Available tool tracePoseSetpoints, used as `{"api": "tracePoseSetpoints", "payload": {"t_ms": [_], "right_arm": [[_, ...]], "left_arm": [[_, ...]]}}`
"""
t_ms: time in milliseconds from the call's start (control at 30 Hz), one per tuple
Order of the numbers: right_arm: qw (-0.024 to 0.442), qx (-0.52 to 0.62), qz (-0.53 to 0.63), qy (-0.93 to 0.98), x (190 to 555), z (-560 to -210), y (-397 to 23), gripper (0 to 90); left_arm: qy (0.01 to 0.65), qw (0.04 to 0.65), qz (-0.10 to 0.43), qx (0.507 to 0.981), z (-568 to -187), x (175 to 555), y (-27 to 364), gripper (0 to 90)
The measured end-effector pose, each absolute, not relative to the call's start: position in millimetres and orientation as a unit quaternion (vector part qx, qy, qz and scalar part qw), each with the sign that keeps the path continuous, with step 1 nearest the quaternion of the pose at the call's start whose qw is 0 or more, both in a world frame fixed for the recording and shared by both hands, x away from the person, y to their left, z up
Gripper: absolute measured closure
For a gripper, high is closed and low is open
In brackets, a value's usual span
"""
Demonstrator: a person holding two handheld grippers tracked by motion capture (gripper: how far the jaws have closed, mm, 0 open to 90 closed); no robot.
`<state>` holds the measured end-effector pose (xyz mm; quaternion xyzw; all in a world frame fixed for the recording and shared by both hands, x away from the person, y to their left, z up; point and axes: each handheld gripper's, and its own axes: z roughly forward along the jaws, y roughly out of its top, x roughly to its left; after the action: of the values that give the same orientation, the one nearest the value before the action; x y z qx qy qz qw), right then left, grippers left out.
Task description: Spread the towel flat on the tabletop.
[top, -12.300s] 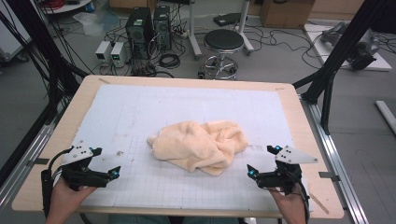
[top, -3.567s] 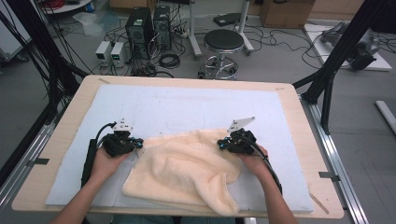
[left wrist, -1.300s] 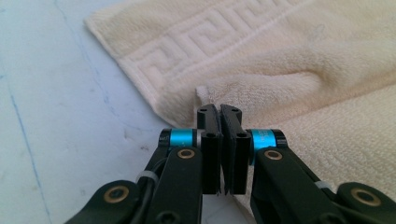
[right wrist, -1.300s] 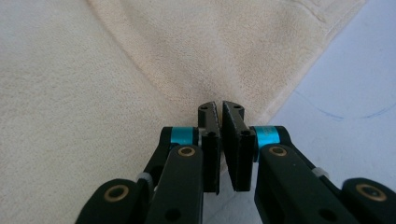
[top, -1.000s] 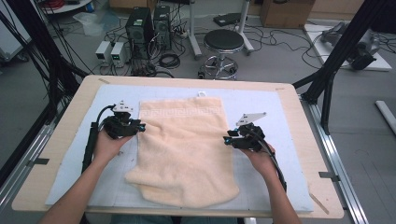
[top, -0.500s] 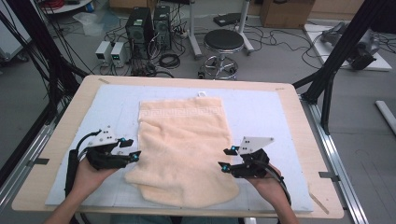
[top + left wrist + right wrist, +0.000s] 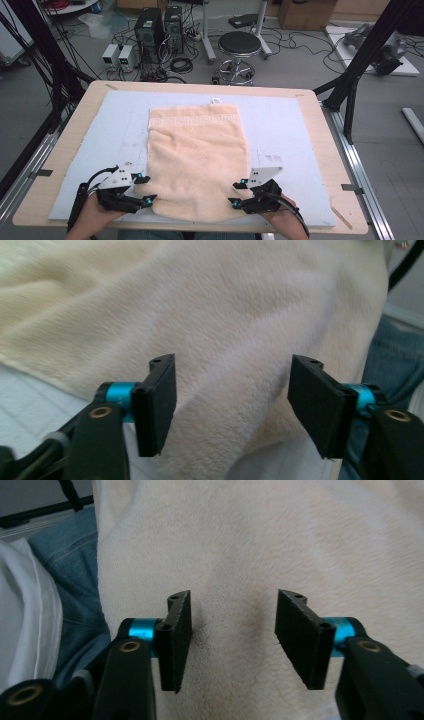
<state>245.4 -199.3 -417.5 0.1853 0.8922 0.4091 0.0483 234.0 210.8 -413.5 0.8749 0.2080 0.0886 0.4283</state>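
Lab, computer towers (image 7: 160,30), floor cables (image 7: 185,62), black rig frame (image 7: 362,60)

Your wooden desk (image 7: 320,125) carries a pale blue-grey gridded mat (image 7: 290,135) that covers most of its top, leaving a bare wood margin all round. Beyond the far edge you have a round black stool (image 7: 239,44) on a chrome base, standing on the grey floor (image 7: 300,65). To its left stand two dark computer towers (image 7: 160,27), side by side, with two small white boxes (image 7: 119,55) further left and loose black cables (image 7: 182,65) spread around them. A cardboard box (image 7: 304,12) sits far right of the stool. Black frame struts (image 7: 360,65) rise at the desk's right side, and more (image 7: 35,55) at its left.
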Motion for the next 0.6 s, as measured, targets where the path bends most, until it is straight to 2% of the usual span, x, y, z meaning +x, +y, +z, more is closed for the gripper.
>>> {"api": "tracePoseSetpoints", "payload": {"t_ms": [100,167,333,433,533,567,600], "right_arm": [[0.039,0.173,0.390,0.904,246,-425,-194,76.7],[0.045,0.158,0.385,0.908,245,-423,-192,83.7],[0.085,0.151,0.400,0.900,254,-388,-194,84.5],[0.126,0.165,0.413,0.887,285,-356,-197,84.5],[0.167,0.191,0.408,0.877,330,-331,-193,83.5],[0.188,0.205,0.400,0.874,347,-327,-191,77.6],[0.213,0.230,0.387,0.867,364,-326,-188,70.8]], "left_arm": [[0.181,0.400,0.078,0.895,-420,234,206,73.2],[0.181,0.404,0.085,0.892,-416,236,207,81.0],[0.224,0.444,0.113,0.860,-387,256,217,82.5],[0.251,0.456,0.137,0.843,-363,291,215,82.6],[0.304,0.455,0.177,0.818,-347,340,207,82.3],[0.325,0.447,0.201,0.809,-345,355,203,79.8],[0.355,0.431,0.219,0.800,-345,369,199,70.6]]}}
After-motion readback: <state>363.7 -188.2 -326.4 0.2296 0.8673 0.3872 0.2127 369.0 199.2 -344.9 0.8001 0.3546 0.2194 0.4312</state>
